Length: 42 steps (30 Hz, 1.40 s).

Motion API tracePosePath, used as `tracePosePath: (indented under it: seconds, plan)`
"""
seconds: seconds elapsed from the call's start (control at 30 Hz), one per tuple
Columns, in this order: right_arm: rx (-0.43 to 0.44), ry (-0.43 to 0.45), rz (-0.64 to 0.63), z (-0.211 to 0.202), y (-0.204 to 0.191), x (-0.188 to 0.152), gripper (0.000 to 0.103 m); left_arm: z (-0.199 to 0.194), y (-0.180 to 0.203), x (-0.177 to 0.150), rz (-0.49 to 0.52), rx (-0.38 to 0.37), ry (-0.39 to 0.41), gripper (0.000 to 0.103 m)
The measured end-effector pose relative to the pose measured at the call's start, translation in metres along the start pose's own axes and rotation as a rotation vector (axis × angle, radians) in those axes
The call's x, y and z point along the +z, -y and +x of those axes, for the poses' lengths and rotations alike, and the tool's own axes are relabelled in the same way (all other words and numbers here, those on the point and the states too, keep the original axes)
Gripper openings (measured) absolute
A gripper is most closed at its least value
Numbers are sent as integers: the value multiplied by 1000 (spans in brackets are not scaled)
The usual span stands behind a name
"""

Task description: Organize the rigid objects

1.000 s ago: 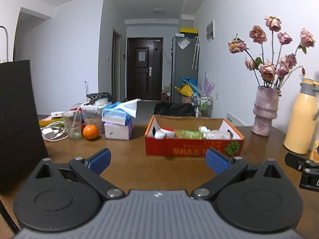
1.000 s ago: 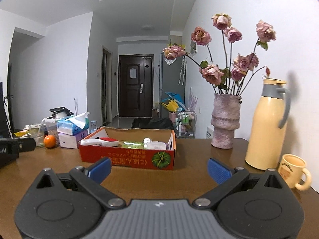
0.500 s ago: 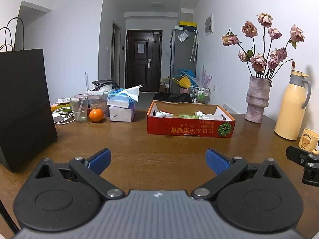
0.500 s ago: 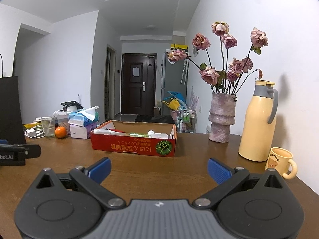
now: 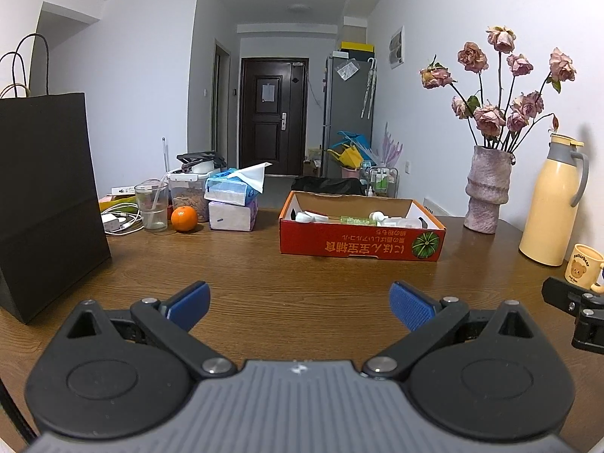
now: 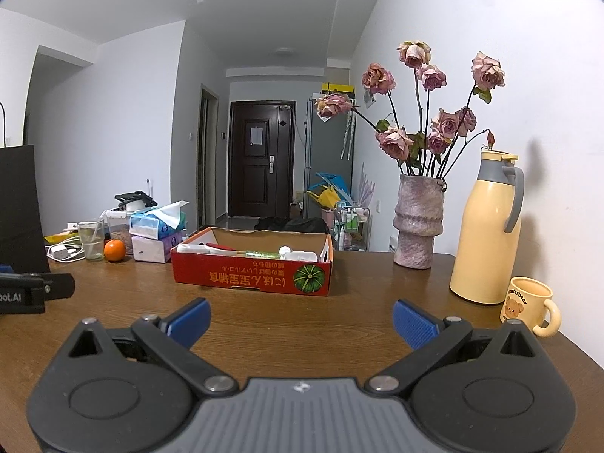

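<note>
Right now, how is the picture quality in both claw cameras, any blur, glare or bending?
Left wrist view: sharp, evenly lit; fisheye bows the black bag and darkens the corners; a soft sheen on the table. Right wrist view: equally sharp; the thermos casts a shadow on the wall, and the walls curve near the edges.

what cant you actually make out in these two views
- Red cardboard box contents: both views, near wall hides most; only tops of white pieces and a green bottle show.
- Black paper bag: inside hidden, top above the camera; right view's left edge cuts it.
- Right gripper in left view: cut by right edge.
- Mug lettering: too small.
</note>
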State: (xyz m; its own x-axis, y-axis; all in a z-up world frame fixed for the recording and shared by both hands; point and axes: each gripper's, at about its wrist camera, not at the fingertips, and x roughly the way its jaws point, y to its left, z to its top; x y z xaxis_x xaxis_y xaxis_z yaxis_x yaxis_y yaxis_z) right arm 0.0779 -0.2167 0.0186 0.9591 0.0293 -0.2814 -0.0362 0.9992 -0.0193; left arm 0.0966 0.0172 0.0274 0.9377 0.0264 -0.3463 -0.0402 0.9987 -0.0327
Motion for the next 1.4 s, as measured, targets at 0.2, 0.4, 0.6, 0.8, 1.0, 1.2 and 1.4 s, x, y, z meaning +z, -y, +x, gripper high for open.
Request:
tracePosePath:
  seconds: [0.2, 0.4, 0.6, 0.8, 1.0, 1.2, 1.4]
  plan:
    - [0, -1, 0, 0, 0, 0, 103, -1, 0, 0, 0, 1, 0, 103]
    - [1, -2, 1, 0, -1, 0, 103, 0, 0, 0, 0, 0, 0, 103]
    - [1, -2, 1, 0, -1, 0, 103, -1, 0, 0, 0, 0, 0, 103]
    - [2, -2, 1, 0, -1, -1, 103, -1, 0, 0, 2, 1, 1, 103]
    - [2, -2, 0, 0, -1, -1, 103, -3, 1, -1, 7, 3, 6, 103]
    - [2, -3, 1, 0, -1, -1, 103, -3, 1, -1, 6, 6, 4, 103]
    - [4, -9, -1, 1, -6, -6, 103, -2, 2, -1, 7, 6, 1, 103]
